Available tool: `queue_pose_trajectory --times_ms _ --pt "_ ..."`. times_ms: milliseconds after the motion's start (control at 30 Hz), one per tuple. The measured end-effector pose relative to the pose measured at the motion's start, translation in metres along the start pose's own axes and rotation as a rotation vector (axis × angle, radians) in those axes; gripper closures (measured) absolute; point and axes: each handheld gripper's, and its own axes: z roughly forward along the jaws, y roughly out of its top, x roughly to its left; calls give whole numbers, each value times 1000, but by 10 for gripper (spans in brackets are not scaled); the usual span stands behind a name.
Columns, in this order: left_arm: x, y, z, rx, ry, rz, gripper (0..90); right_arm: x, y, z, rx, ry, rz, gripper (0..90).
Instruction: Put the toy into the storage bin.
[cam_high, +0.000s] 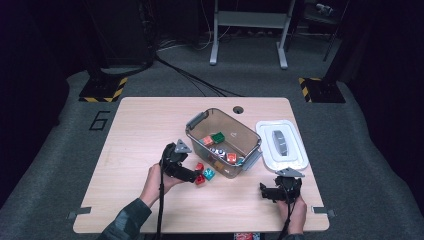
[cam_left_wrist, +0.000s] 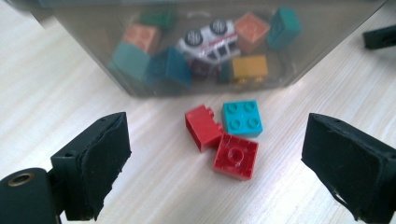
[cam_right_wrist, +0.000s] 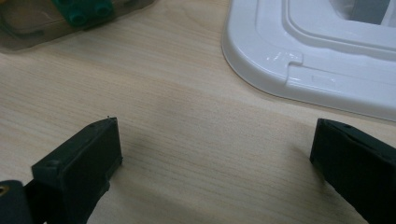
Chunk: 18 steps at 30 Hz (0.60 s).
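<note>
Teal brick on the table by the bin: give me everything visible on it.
The teal brick is a small square plastic block with four round studs on top, two by two. It lies flat, studs up, on the wooden table, just outside the clear bin's near wall and seemingly apart from it. One side meets the tilted red brick; a corner meets the flat red brick. In the left gripper view it lies ahead, between the open jaws of the left gripper, and neither jaw touches it.

Three bricks lie on the table just before the bin.
</note>
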Motion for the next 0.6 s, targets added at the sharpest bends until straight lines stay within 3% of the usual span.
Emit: queue_pose_trajectory --times_ms 133,367,600 --pt "2 -7 16 25 -1 -24 100 0 0 0 0 0 0 14" --pt "5 -10 36 20 1 -58 154 0 0 0 0 0 0 14" --pt "7 -9 50 8 10 -66 324 0 0 0 0 0 0 14"
